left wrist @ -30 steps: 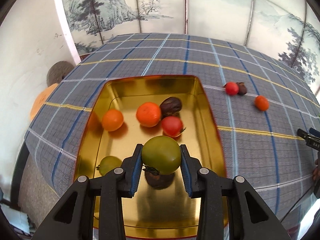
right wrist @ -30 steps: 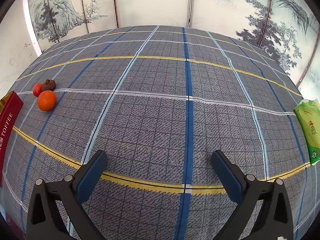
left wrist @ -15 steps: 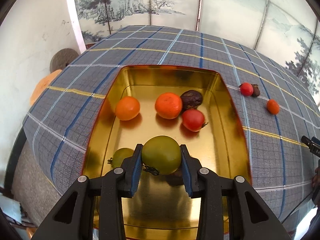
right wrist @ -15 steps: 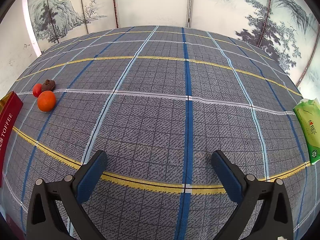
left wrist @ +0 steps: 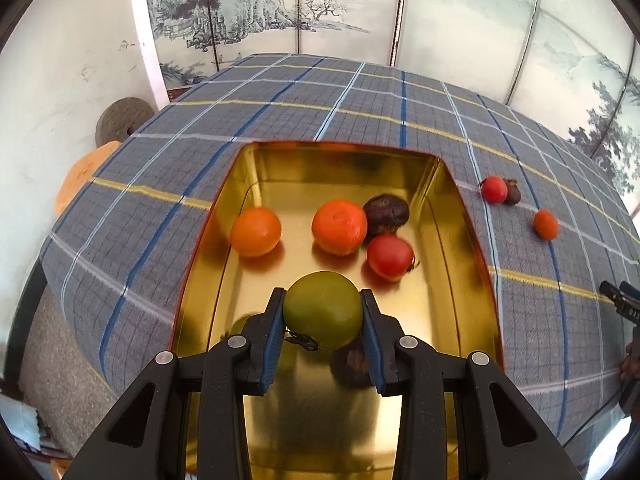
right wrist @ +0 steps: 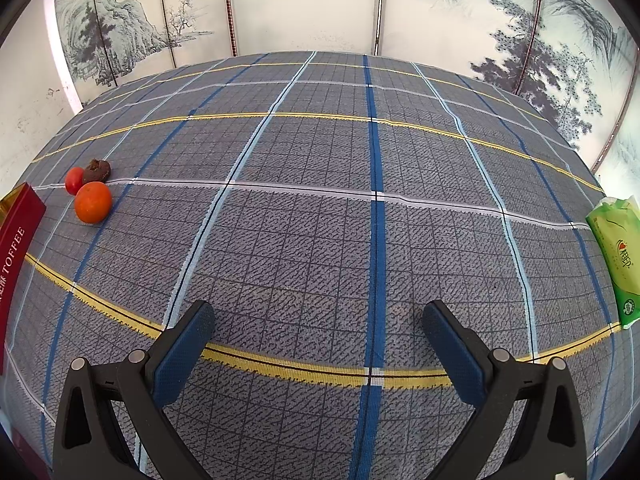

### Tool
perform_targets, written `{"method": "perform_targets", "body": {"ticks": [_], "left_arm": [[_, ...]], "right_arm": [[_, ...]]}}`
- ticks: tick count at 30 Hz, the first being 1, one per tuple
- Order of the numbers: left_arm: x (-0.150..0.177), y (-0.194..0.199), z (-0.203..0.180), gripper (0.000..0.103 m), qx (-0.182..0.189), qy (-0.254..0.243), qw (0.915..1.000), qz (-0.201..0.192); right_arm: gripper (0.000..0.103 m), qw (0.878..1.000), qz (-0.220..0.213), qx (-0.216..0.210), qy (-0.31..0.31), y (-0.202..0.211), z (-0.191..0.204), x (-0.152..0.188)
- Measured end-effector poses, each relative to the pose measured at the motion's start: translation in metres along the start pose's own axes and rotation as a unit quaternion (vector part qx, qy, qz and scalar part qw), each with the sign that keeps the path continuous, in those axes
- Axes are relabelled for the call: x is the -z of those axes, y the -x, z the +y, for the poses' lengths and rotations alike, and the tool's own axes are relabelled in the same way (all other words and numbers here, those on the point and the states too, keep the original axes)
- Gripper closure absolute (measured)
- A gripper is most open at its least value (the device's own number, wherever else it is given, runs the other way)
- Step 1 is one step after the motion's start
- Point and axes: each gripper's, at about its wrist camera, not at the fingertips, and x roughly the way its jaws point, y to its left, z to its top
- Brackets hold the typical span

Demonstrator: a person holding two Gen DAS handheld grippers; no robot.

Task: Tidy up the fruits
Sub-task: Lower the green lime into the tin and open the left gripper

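Left wrist view first: I see my left gripper with its fingers clamped on a green tomato, pads pressed against both sides, held above the near half of a gold tin. Inside the tin lie two oranges, one to the left and one at the centre, with a dark wrinkled fruit touching the centre one and a red tomato just in front of it. A second green fruit peeks out behind the left finger, and another dark fruit sits under the held tomato; both are partly hidden. The tin rests on a grey plaid cloth covering the surface. Out on the cloth to the right, a small red tomato touches a dark fruit, with a small orange nearby.

Right wrist view: my right gripper hangs over bare cloth, fingers spread wide with nothing between them. Far left I see the same three loose fruits: red tomato, dark fruit, orange. A red tin wall lettered TOFFEE shows at the left edge, and a green tissue pack at the right.
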Motion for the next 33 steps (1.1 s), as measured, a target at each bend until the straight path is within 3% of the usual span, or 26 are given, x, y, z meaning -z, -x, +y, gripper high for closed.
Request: {"method": "perform_targets", "body": {"ticks": [24, 29, 33], "left_arm": [[-0.019, -0.034, 0.001, 0.064, -0.019, -0.008, 0.9997, 0.017], [-0.020, -0.027, 0.004, 0.046, -0.024, -0.005, 0.9997, 0.000], [-0.019, -0.019, 0.003, 0.043, -0.022, -0.003, 0.9997, -0.007]], "right_arm": [[0.000, 1.000, 0.001, 0.004, -0.003, 0.002, -0.002, 0.000], [0.000, 1.000, 0.001, 0.005, -0.004, 0.003, -0.003, 0.001], [0.000, 1.000, 0.001, 0.006, -0.006, 0.003, -0.003, 0.000]]}}
